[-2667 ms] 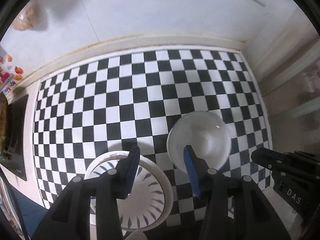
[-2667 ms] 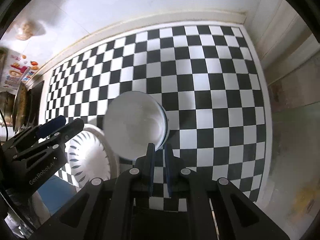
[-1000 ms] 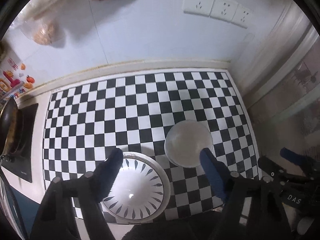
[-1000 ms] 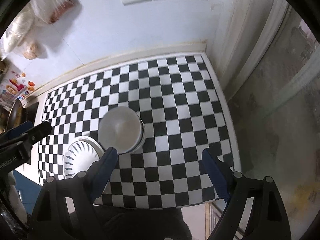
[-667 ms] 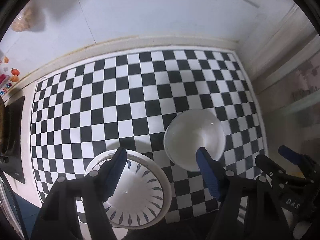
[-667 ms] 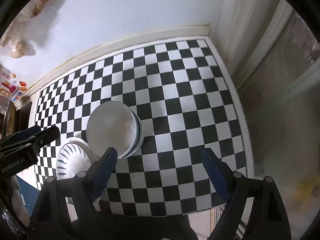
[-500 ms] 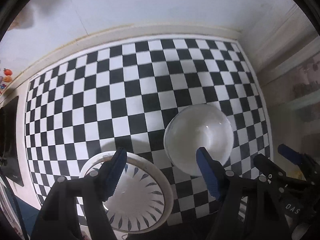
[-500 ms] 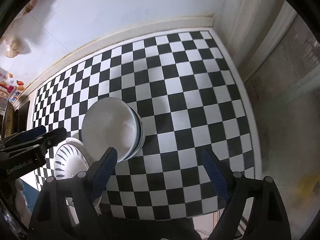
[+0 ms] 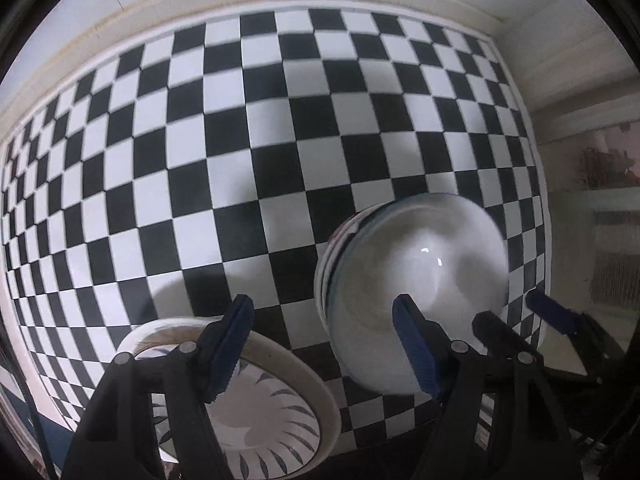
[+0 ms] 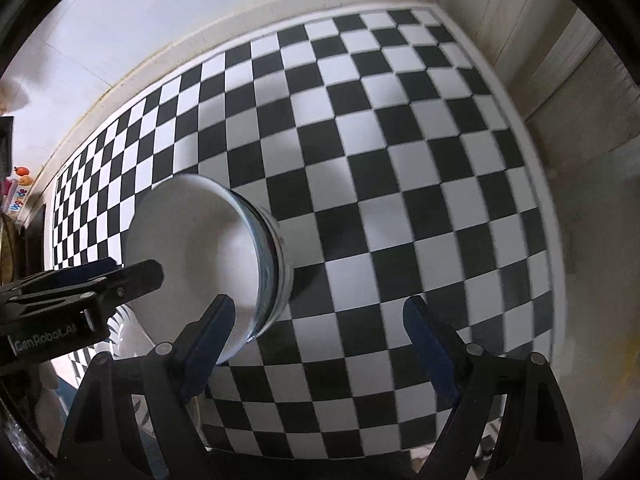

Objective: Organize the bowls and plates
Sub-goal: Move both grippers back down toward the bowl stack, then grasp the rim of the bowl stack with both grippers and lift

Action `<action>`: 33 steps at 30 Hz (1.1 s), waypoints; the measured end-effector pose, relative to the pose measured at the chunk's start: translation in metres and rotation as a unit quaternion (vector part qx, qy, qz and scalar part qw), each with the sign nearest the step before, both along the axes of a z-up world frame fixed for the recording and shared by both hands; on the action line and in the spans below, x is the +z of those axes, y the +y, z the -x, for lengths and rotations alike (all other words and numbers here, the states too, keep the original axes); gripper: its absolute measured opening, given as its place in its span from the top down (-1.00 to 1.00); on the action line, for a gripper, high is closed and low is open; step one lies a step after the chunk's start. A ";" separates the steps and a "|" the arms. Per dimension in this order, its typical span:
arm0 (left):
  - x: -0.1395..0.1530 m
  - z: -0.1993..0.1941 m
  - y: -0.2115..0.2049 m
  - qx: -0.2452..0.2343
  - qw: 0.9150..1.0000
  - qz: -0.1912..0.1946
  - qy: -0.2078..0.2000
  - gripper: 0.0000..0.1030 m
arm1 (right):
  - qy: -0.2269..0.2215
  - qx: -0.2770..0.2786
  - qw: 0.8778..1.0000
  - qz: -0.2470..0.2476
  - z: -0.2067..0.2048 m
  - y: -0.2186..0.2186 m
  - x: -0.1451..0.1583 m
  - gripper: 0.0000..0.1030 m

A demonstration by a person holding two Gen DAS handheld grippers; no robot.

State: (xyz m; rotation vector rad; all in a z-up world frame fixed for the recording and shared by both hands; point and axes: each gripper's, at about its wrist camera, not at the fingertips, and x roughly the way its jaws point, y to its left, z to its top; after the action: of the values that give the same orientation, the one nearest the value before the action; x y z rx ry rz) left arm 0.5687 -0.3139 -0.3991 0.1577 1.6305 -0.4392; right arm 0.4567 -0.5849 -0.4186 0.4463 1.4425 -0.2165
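Left claw (image 9: 324, 336) is hovering with jaws spread apart, holding nothing; right claw (image 10: 320, 332) likewise. White bowl (image 9: 416, 280) is sitting on the checkered counter (image 9: 256, 152), patterned plate (image 9: 256, 412) just beside it at 8 o'clock.

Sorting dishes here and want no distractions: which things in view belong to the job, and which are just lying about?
Job: bowl; patterned plate; left gripper and right gripper, both open.

Lying about: checkered mat; colourful packaging at the left edge.
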 end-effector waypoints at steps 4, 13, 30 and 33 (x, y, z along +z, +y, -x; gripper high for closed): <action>-0.021 -0.013 0.001 0.006 0.999 0.008 0.035 -0.37 | 0.013 -0.009 0.999 -0.033 -0.007 0.000 -0.021 -0.70; -0.061 -0.032 -0.004 0.020 0.992 0.046 0.119 -0.33 | 0.042 -0.029 0.989 -0.140 -0.019 0.007 -0.069 -0.57; -0.078 -0.037 -0.006 0.026 0.974 0.136 0.182 -0.03 | 0.028 -0.084 0.953 -0.290 -0.017 0.002 -0.110 -0.01; -0.075 -0.036 -0.005 0.028 0.975 0.140 0.173 -0.03 | 0.024 -0.078 0.954 -0.289 -0.015 0.001 -0.109 0.02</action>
State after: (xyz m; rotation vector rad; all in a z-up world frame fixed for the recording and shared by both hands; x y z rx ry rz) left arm 0.6044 -0.3192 -0.4740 -0.1871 1.8853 -0.6750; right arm 0.4721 -0.5839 -0.5281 1.0422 1.5083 0.0787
